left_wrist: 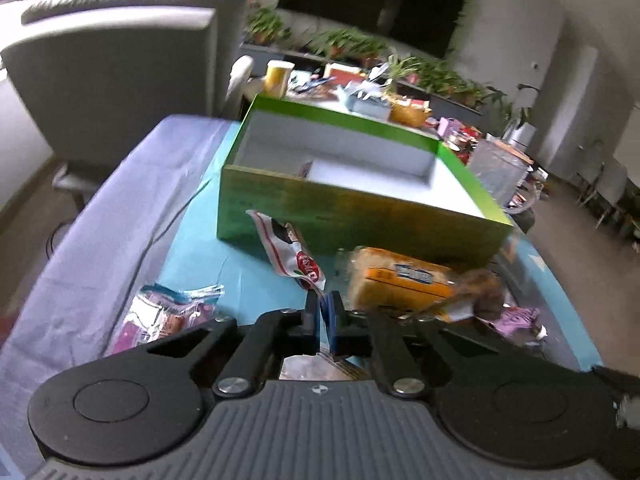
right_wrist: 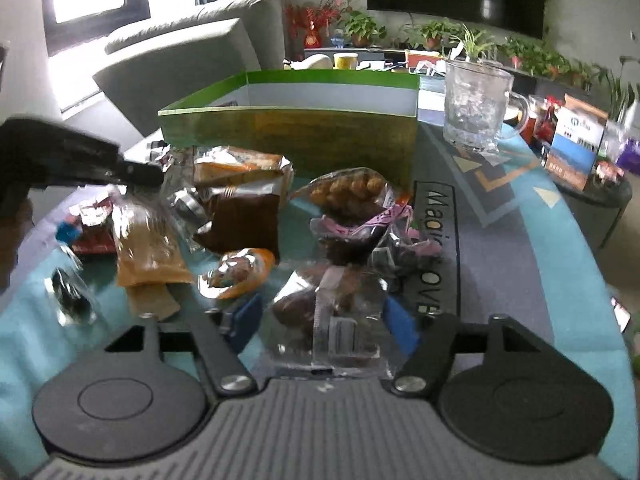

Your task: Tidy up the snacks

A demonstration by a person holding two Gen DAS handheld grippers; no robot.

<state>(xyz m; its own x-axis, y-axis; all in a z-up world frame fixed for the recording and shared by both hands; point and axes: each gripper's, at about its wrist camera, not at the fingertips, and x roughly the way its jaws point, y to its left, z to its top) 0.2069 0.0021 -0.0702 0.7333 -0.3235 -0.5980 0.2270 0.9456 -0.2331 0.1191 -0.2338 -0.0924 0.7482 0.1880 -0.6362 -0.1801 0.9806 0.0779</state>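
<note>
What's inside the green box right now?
The green box shows white inner walls, a white divider and a small purplish item beside that divider. Its near wall hides the floor closest to the left gripper.

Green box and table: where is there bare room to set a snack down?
Inside the green box, most of the white floor is bare. The purple cloth left of it is free. The strip in front of the box is crowded with snack packets.

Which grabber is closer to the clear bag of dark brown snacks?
Right. The right gripper has its open fingers on either side of that clear bag. The left gripper is off to its left, higher up.
</note>
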